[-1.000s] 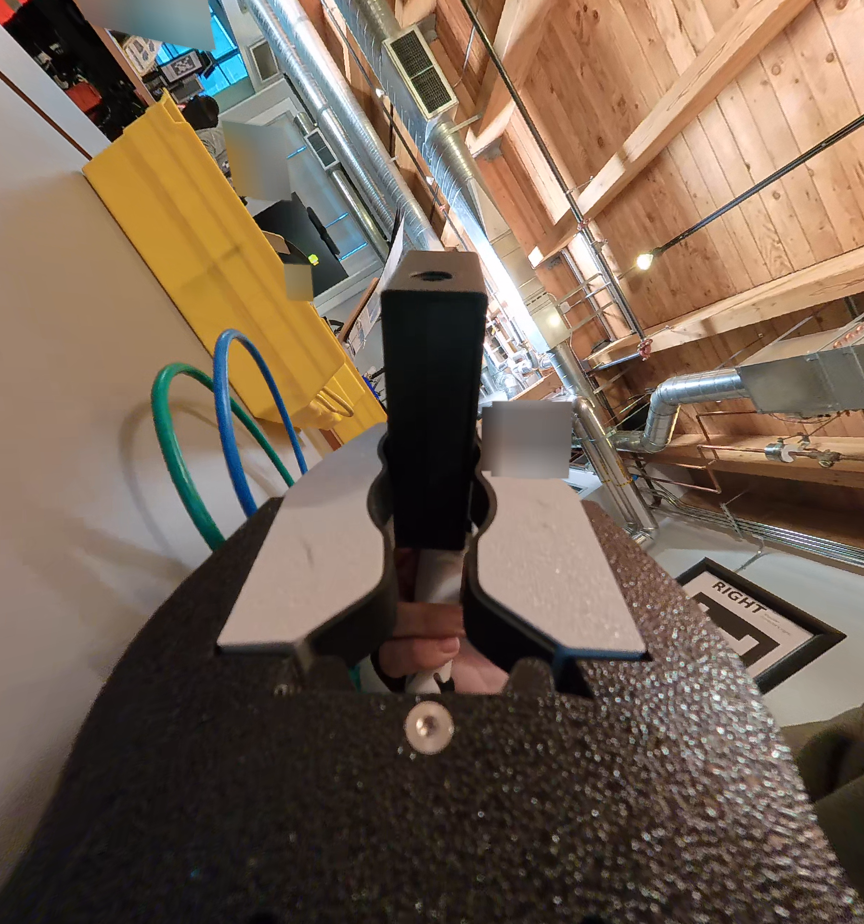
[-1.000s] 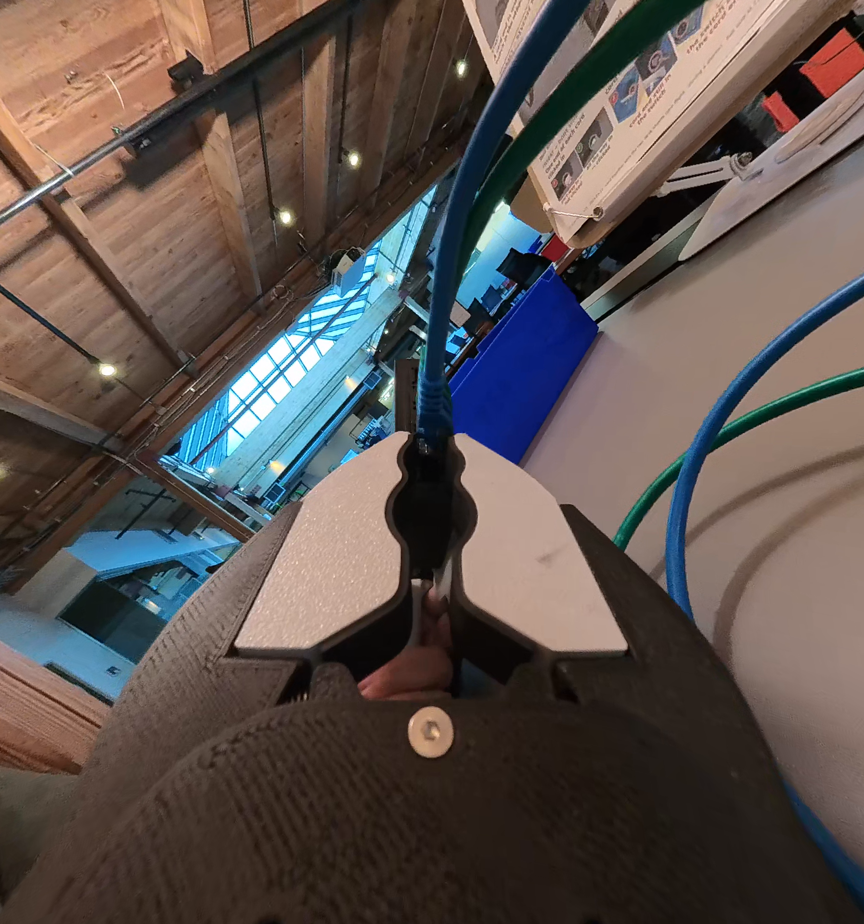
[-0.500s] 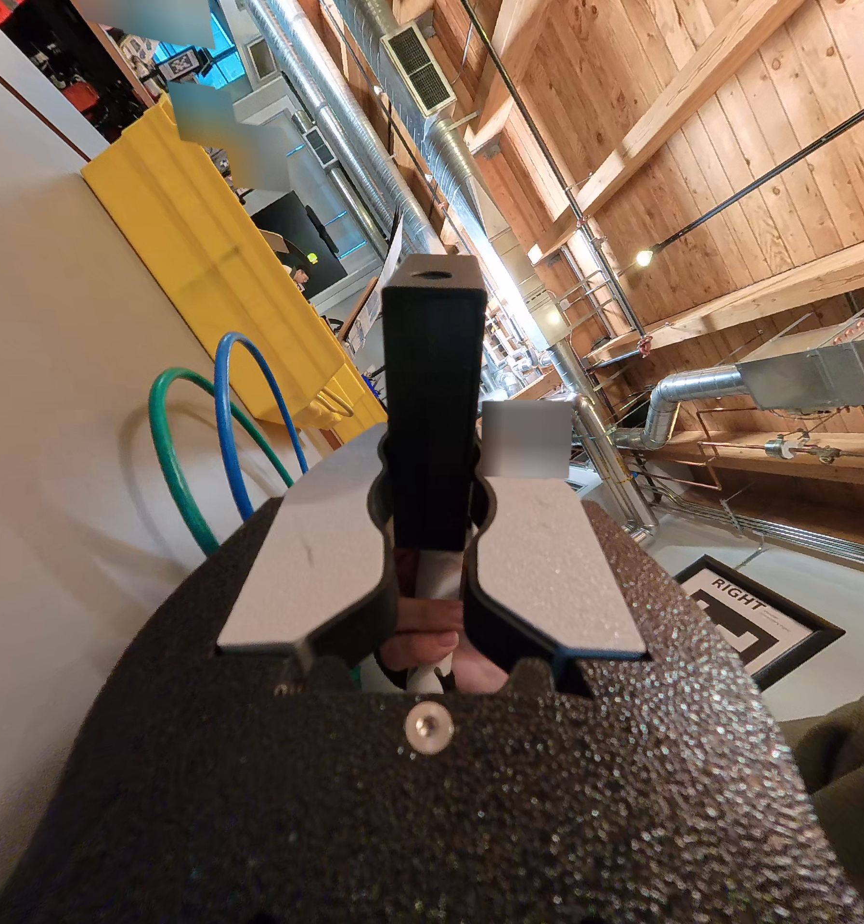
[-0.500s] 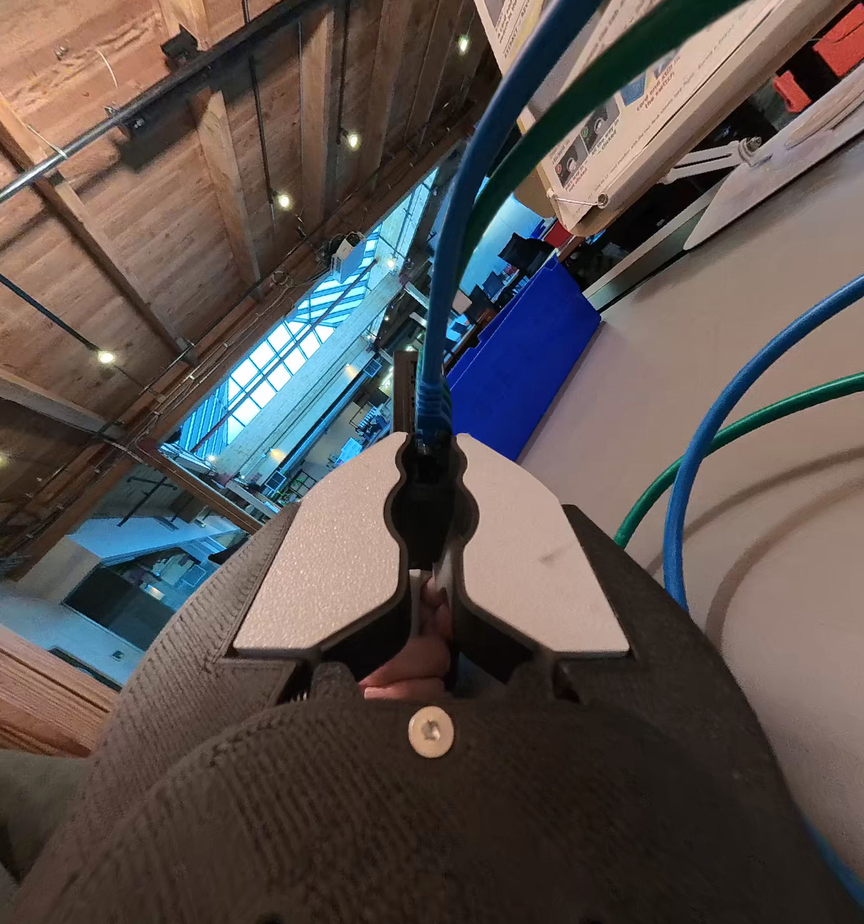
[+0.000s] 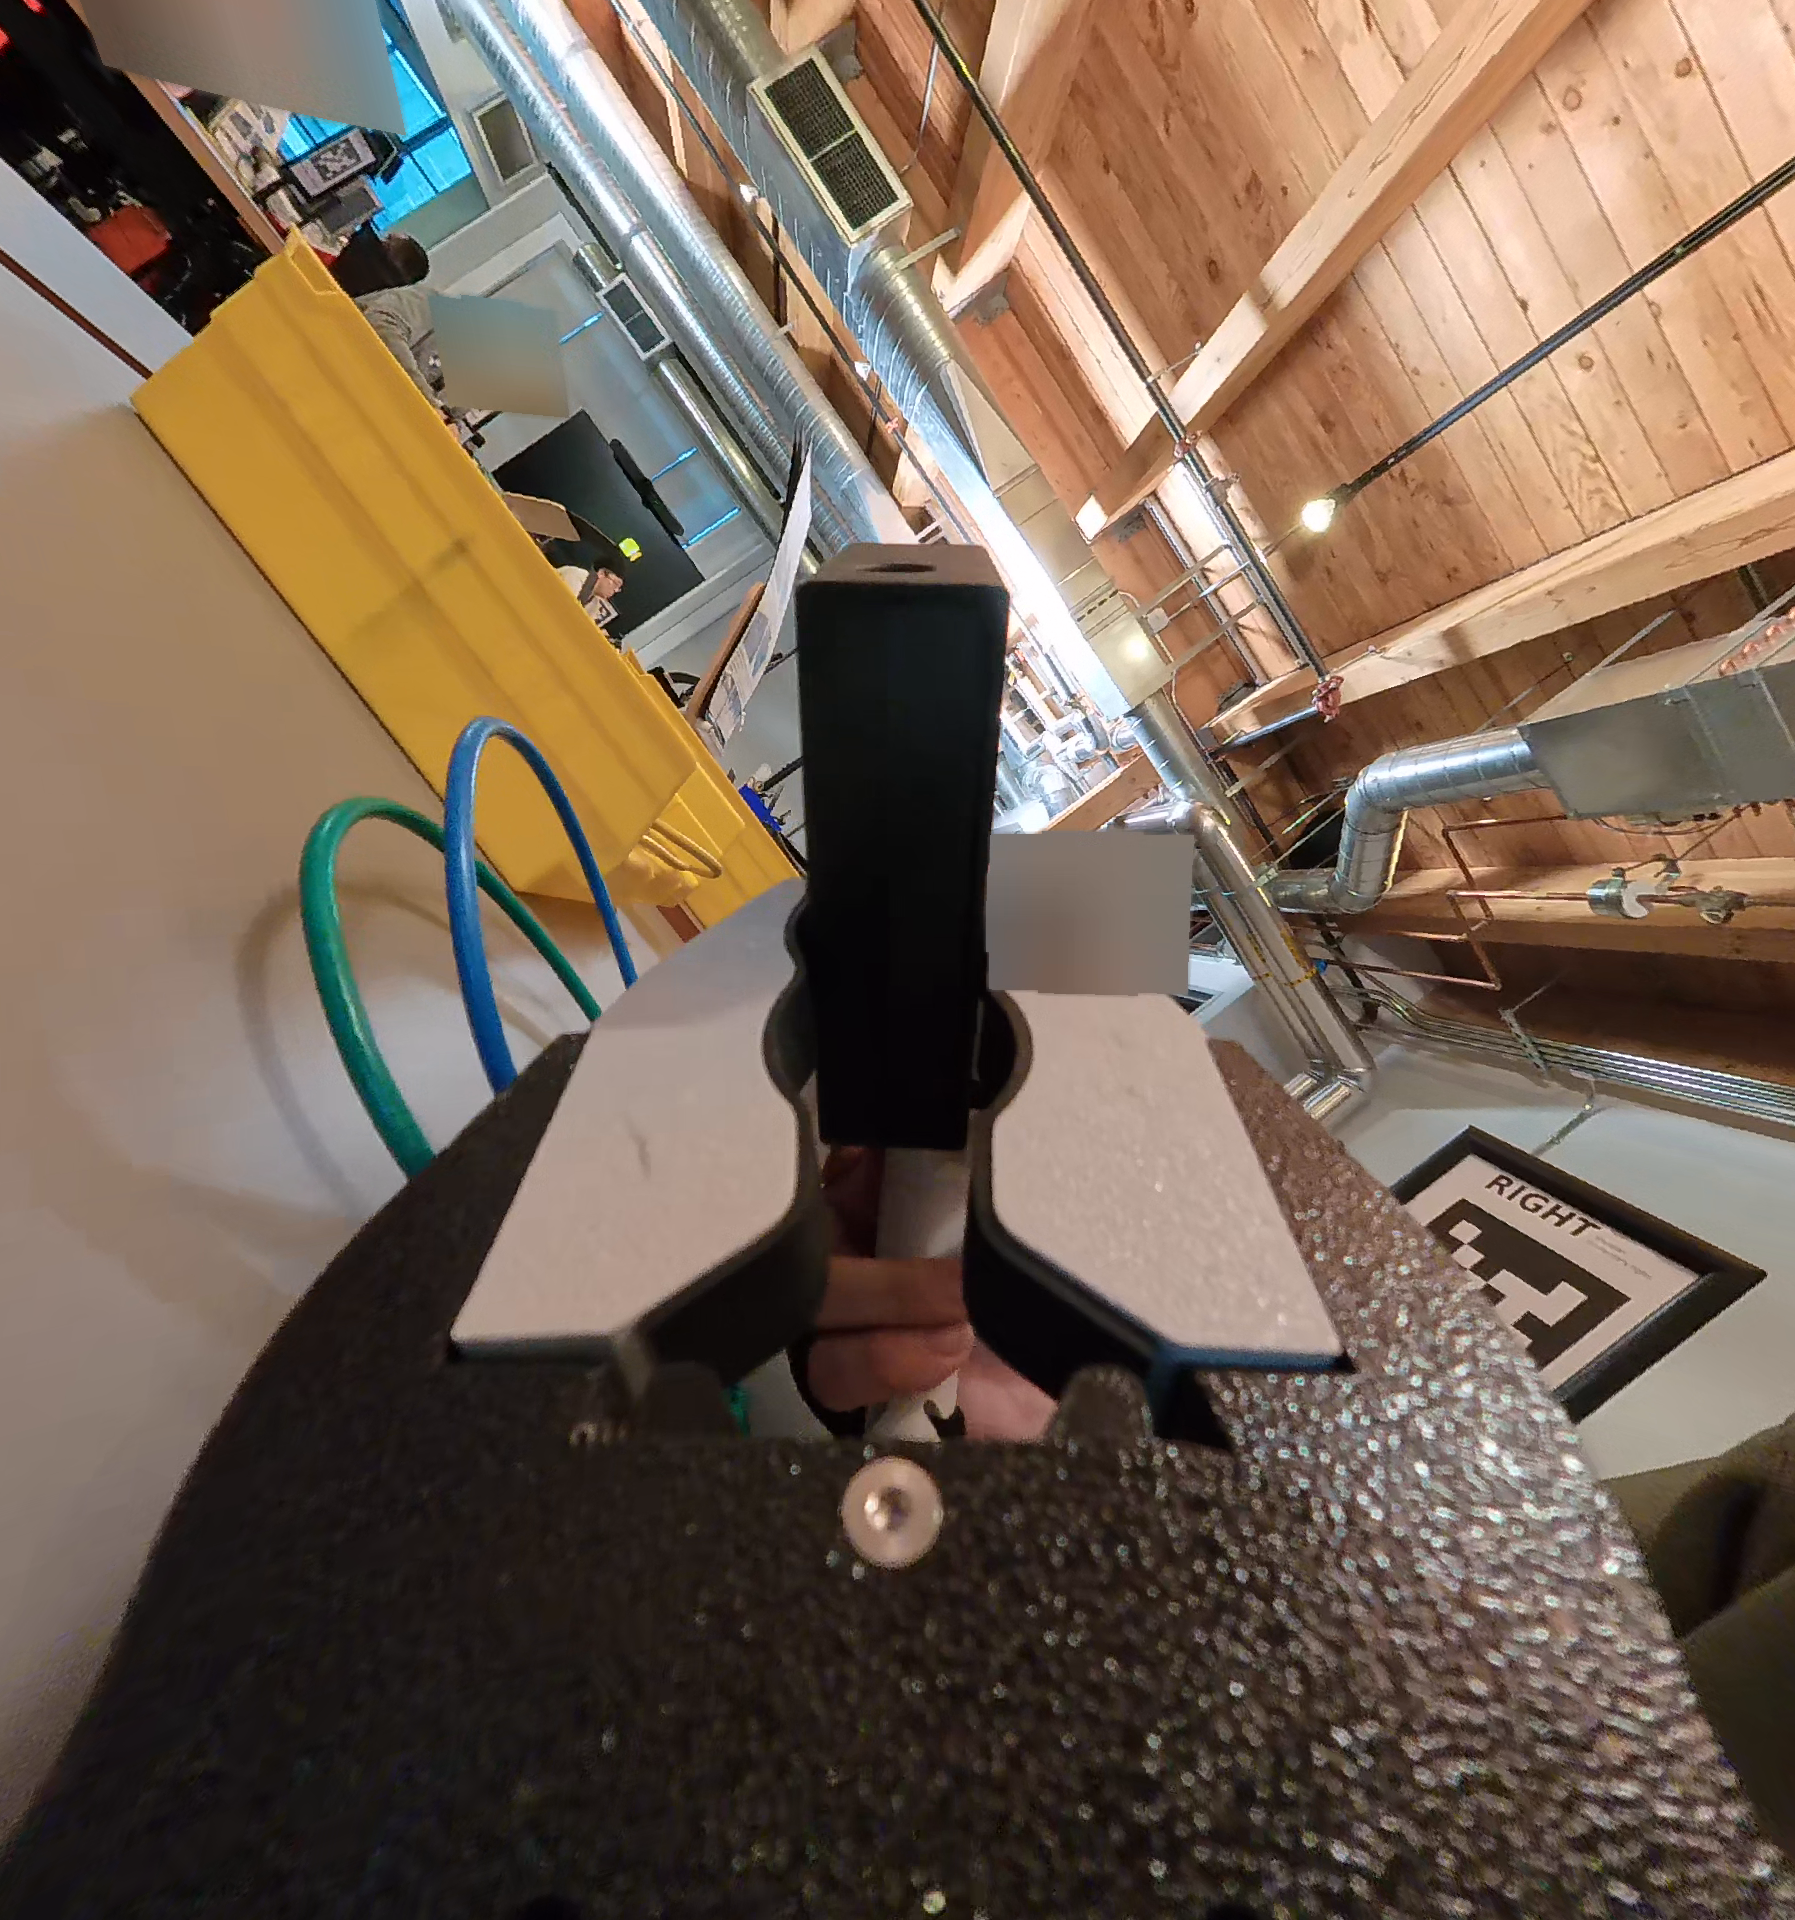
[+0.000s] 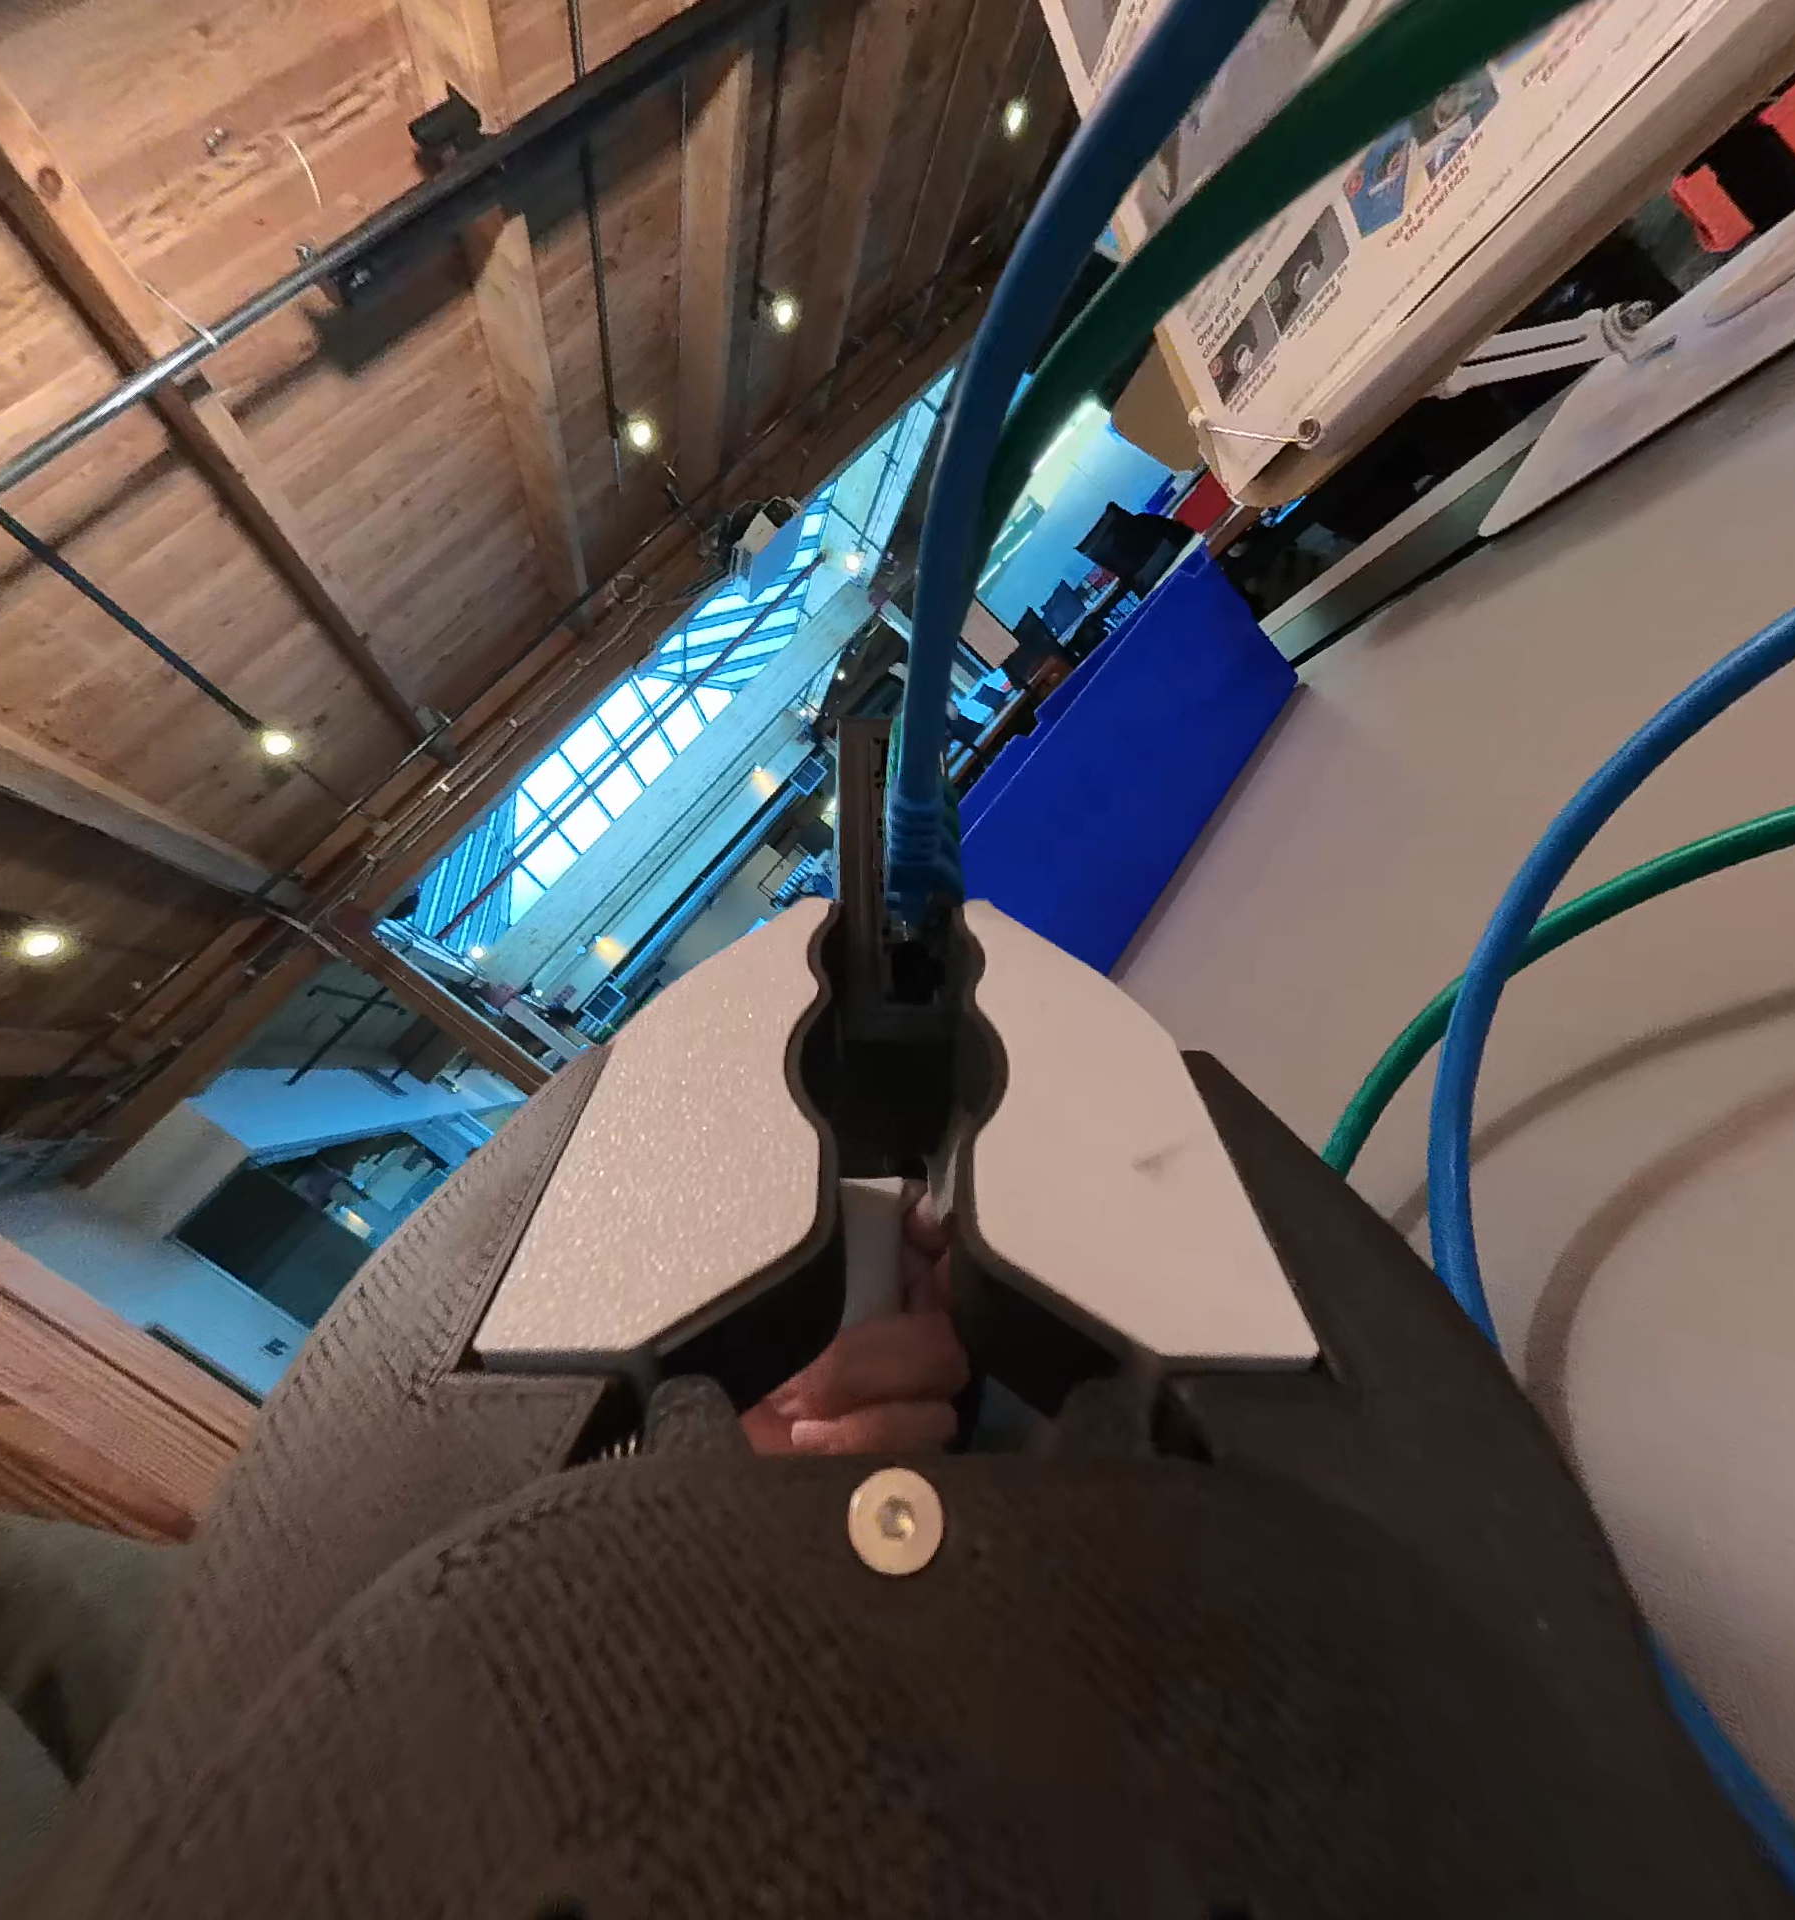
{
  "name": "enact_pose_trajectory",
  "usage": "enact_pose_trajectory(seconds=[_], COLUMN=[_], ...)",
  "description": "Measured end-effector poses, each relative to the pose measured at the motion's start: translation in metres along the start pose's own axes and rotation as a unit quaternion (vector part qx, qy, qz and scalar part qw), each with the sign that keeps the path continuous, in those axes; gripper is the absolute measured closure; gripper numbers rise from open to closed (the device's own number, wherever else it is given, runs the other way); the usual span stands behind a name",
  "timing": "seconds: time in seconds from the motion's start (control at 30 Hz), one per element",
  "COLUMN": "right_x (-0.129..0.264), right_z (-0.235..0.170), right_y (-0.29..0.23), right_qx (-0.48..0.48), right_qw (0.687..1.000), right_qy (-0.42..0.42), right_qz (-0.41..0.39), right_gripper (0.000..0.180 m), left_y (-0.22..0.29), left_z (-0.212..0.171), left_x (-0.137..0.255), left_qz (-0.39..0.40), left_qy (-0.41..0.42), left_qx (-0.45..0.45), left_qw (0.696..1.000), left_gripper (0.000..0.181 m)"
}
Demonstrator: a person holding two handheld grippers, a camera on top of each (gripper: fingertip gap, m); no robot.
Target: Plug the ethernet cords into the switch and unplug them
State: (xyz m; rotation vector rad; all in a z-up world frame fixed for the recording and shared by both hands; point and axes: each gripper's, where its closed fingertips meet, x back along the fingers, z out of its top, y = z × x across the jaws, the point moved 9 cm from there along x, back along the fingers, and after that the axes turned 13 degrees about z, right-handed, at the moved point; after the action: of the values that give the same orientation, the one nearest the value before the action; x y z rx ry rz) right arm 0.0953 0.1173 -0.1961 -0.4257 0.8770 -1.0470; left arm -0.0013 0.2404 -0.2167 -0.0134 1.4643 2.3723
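My left gripper (image 5: 898, 935) is shut on the black switch (image 5: 898, 831), which stands up between its fingers. A blue cord (image 5: 467, 883) and a green cord (image 5: 327, 935) loop on the table to its left. In the right wrist view, my right gripper (image 6: 898, 920) is shut on the blue cord's plug (image 6: 919, 847), pressed against the port face of the switch (image 6: 860, 821). I cannot tell how deep the plug sits. The green cord (image 6: 1599, 883) runs up behind the blue cord (image 6: 1495, 987); its end is hidden.
A pale table (image 5: 93, 935) carries a yellow bin (image 5: 405, 582) at its far edge. A framed marker card (image 5: 1558, 1268) lies to the right. In the right wrist view there is a blue bin (image 6: 1111, 779) and an instruction sheet on a board (image 6: 1392, 260).
Both grippers keep their grip. The right wrist view has tilted slightly, so the cords and blue bin sit a little differently. The left view is almost unchanged.
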Motion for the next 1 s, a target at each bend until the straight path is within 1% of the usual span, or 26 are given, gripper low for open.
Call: enact_pose_trajectory(seconds=[0.03,0.1,0.17,0.43,0.5,0.6,0.8,0.97,1.0], right_x=[0.0,0.001,0.0019,0.0013,0.0,-0.0006,0.0007,0.0007,0.0006], right_z=[-0.0001,-0.0001,-0.001,-0.0022,-0.0025,-0.0024,-0.0027,-0.0027,-0.0025], right_y=[0.0001,0.0015,0.0025,0.0035,0.0027,0.0024,0.0032,0.0025,0.0027], right_qx=[-0.004,-0.015,-0.023,-0.018,-0.015,-0.007,-0.008,-0.005,-0.006], right_qw=[1.0,1.0,0.999,0.999,1.0,1.0,1.0,1.0,1.0], right_qy=[0.004,0.013,0.021,0.026,0.025,0.018,0.025,0.025,0.024], right_qz=[0.003,0.003,0.01,0.002,0.009,0.005,0.002,0.003,0.003], right_gripper=[0.162,0.169,0.169,0.169,0.164,0.161,0.164,0.16,0.162], left_y=[0.0,0.0006,0.001,-0.0006,-0.0014,-0.0022,-0.0018,-0.0014,-0.0013], left_z=[0.0001,0.0004,0.0,-0.0012,-0.0005,0.0002,-0.0005,-0.0003,-0.0002], left_x=[0.0,0.0001,-0.0005,-0.0013,-0.0006,0.0001,-0.0006,-0.0006,-0.0006], left_qz=[-0.002,-0.006,-0.005,-0.004,-0.005,-0.004,-0.005,-0.002,-0.004], left_qy=[0.0,-0.001,-0.006,-0.015,-0.013,-0.012,-0.015,-0.015,-0.015], left_qx=[0.0,0.0,-0.005,-0.003,0.004,0.005,0.005,0.004,0.004], left_qw=[1.0,1.0,1.0,1.0,1.0,1.0,1.0,1.0,1.0], left_gripper=[0.154,0.155,0.154,0.155,0.154,0.155,0.155,0.155,0.155])
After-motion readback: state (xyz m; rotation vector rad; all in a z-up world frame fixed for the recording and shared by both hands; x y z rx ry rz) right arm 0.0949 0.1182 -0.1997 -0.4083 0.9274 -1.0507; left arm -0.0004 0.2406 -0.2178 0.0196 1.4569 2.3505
